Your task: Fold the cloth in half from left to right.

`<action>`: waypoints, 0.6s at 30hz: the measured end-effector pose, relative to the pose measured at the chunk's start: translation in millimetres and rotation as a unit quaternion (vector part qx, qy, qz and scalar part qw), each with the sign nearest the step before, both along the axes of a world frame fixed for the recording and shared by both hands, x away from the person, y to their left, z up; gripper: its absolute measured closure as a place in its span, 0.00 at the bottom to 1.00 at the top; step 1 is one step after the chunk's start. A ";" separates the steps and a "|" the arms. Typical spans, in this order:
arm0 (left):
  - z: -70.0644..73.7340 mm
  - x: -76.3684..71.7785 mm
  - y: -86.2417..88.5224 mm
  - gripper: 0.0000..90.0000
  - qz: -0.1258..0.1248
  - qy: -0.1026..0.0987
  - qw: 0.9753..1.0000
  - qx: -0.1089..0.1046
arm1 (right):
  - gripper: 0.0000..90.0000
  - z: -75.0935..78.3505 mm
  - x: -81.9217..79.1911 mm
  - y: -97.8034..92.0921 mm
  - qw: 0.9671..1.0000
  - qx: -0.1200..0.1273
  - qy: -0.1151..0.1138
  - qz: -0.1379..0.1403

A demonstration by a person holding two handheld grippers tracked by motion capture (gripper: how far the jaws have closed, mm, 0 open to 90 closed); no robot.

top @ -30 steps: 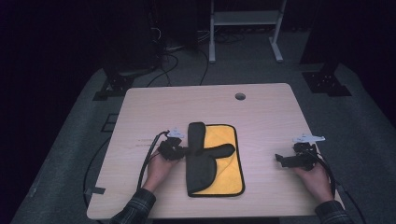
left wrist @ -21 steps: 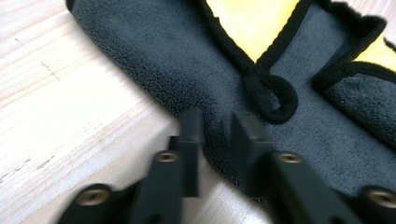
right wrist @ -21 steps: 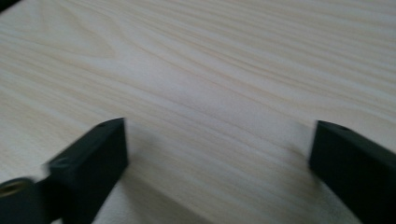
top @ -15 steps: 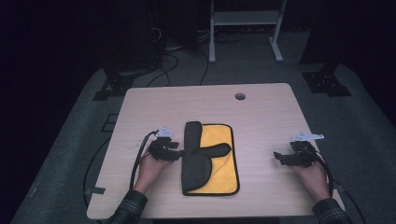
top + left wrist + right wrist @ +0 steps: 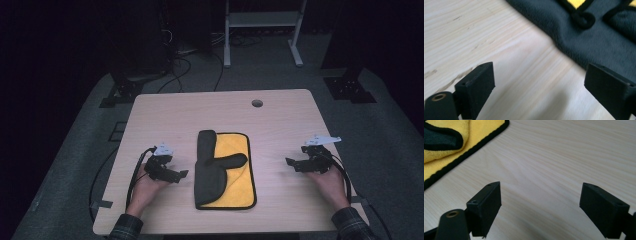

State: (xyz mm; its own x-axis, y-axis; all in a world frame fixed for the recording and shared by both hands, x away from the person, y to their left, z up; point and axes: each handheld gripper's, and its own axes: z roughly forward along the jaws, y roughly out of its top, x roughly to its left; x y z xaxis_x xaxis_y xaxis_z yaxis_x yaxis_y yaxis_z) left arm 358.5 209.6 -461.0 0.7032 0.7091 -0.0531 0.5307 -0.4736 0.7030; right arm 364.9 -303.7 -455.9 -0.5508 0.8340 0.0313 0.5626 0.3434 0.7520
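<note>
A yellow cloth [image 5: 235, 170] with a dark grey underside and black trim lies in the middle of the wooden table [image 5: 220, 115], its left part folded over so the grey side [image 5: 207, 165] faces up. My left gripper [image 5: 181, 174] rests on the table just left of the cloth, open with nothing between its jaws. In the left gripper view the grey fold [image 5: 584, 32] lies ahead, beyond the open gripper [image 5: 539, 85]. My right gripper [image 5: 291, 162] sits open near the right edge, well clear of the cloth. The right gripper view shows the cloth's yellow corner [image 5: 461, 145] at upper left, ahead of the open gripper [image 5: 540, 206].
A round cable hole [image 5: 257, 103] sits near the table's far edge. Black cables [image 5: 132, 177] trail from the left gripper off the table's left side. A white stand [image 5: 262, 30] and dark equipment stand on the floor beyond. Bare wood surrounds the cloth.
My left gripper has drawn back to the left, off the cloth's folded edge. The cloth shifted slightly left and now lies still. The right gripper has barely moved.
</note>
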 end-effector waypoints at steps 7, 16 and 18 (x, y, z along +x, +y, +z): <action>-2.7 -10.5 11.5 0.02 -0.003 -0.002 1.000 0.015 | 0.23 8.9 6.3 13.3 1.000 0.013 -0.002 0.027; -10.8 -18.7 24.0 0.00 -0.011 0.002 1.000 0.020 | 0.28 17.6 14.1 39.0 0.997 0.038 -0.003 0.074; -12.9 -19.3 25.8 0.00 -0.011 0.004 1.000 0.024 | 0.29 18.2 14.9 45.3 0.995 0.045 -0.005 0.084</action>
State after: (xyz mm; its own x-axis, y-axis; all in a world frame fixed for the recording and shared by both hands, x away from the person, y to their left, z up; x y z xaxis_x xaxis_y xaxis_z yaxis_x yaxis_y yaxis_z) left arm 339.3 235.4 -473.9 0.7187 0.6948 -0.0262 0.5255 -0.5182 0.6747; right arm 379.7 -258.4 -437.6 -0.6834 0.7237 0.0964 0.4953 0.3626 0.7895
